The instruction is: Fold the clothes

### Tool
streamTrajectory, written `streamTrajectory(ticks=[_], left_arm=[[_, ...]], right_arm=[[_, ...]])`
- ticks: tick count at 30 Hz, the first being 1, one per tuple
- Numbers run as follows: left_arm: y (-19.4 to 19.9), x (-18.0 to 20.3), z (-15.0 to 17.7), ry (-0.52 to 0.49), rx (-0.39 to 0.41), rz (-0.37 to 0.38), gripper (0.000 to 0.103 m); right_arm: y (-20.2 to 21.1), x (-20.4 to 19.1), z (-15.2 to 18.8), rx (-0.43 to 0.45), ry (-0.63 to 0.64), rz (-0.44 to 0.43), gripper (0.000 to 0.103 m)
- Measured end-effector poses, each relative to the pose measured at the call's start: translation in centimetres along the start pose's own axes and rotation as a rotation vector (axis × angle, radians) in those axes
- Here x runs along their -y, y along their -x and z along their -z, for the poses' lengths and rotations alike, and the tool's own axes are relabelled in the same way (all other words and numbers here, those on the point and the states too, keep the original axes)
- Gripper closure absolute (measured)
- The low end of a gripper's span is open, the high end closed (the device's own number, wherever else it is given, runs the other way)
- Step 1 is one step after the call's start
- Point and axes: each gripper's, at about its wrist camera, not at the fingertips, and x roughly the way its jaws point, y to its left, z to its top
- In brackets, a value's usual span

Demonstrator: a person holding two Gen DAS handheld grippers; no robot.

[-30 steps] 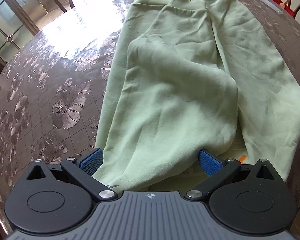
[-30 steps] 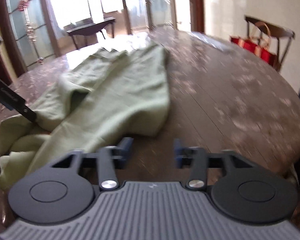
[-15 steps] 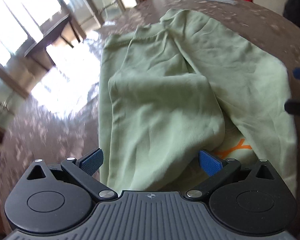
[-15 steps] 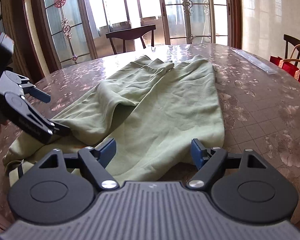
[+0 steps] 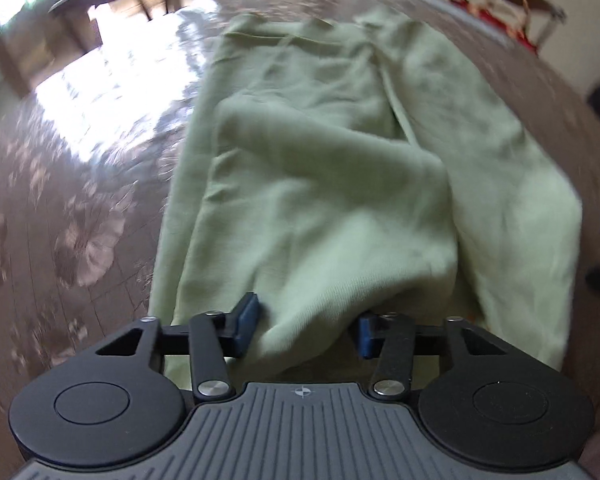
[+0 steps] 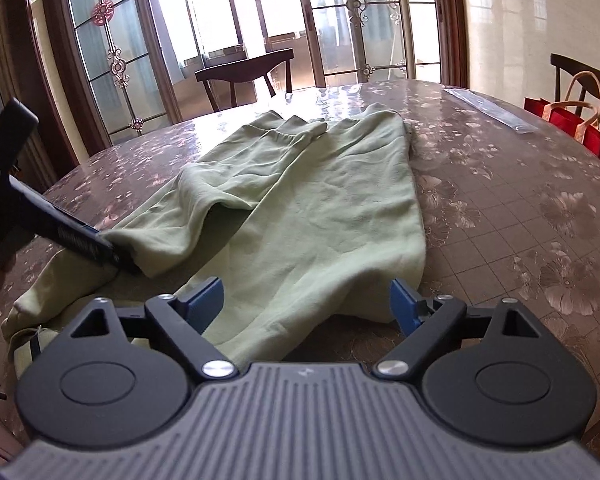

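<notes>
A light green garment (image 5: pixel 340 168) lies spread on the round floral table (image 5: pixel 80 200), cuffs and hem at the far side. My left gripper (image 5: pixel 306 320) stands half closed around a raised fold of its sleeve, blue pads close on both sides of the cloth. In the right wrist view the garment (image 6: pixel 332 216) stretches ahead. The left gripper's dark finger (image 6: pixel 80 240) touches the sleeve end there. My right gripper (image 6: pixel 308 304) is open and straddles the near edge of the garment, low over the table (image 6: pixel 520 200).
A dark wooden chair (image 6: pixel 244 68) stands beyond the table before tall glass doors (image 6: pixel 204 20). A red bag (image 6: pixel 568 124) hangs on a chair at the right. A clear plastic strip (image 6: pixel 496 110) lies near the table's far right edge.
My left gripper's fingers have closed from wide to about half width around the sleeve fold, and the view is blurred by motion. My right gripper has moved in over the garment's near edge.
</notes>
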Motion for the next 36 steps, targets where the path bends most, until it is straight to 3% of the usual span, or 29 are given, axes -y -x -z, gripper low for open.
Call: streamTrajectory(ticks=[1,7,11,16,18,21,22,26,30,36], left_arm=[[0.2,-0.7,-0.1,0.034,0.011,-0.005,0.069],[1.3,-5.7,-0.1,0.275,0.061,-0.022,0.069],[1.2,-9.8,0.5,0.392,0.074,-0.072,0.066],[1.3,-14.9,2.4,0.553,0.064,-0.173,0.059],[1.2,-16.7,3.4,0.598,0.029,-0.280,0.062],[1.7,-18.9,4.6,0.648,-0.005,-0.348,0.061],[2.1,-19.1,4.8,0.644,0.006,-0.345,0.059],[3.6,-18.1,3.5,0.556,0.093,-0.252,0.022],[3.3,-15.0,-0.5,0.396,0.149,-0.130,0.013],[0.5,-10.2,-8.4,0.119,0.180,-0.143,0.012]], right_arm=[[0.0,0.0,0.0,0.000,0.001,-0.002,0.015],[-0.2,-0.3,-0.2,-0.002,0.016,-0.024,0.015],[-0.3,-0.5,-0.2,-0.004,0.027,-0.038,0.014],[-0.1,-0.7,-0.1,-0.001,0.029,-0.039,0.014],[0.0,-0.6,-0.1,0.000,0.026,-0.036,0.013],[0.0,-0.4,-0.1,0.000,0.018,-0.033,0.011],[0.0,-0.4,0.0,0.001,0.015,-0.032,0.011],[-0.3,-0.5,-0.1,-0.008,0.017,-0.043,0.010],[-0.4,-0.9,-0.1,-0.014,0.035,-0.061,0.010],[-0.1,-0.8,0.2,-0.018,0.033,-0.055,0.010]])
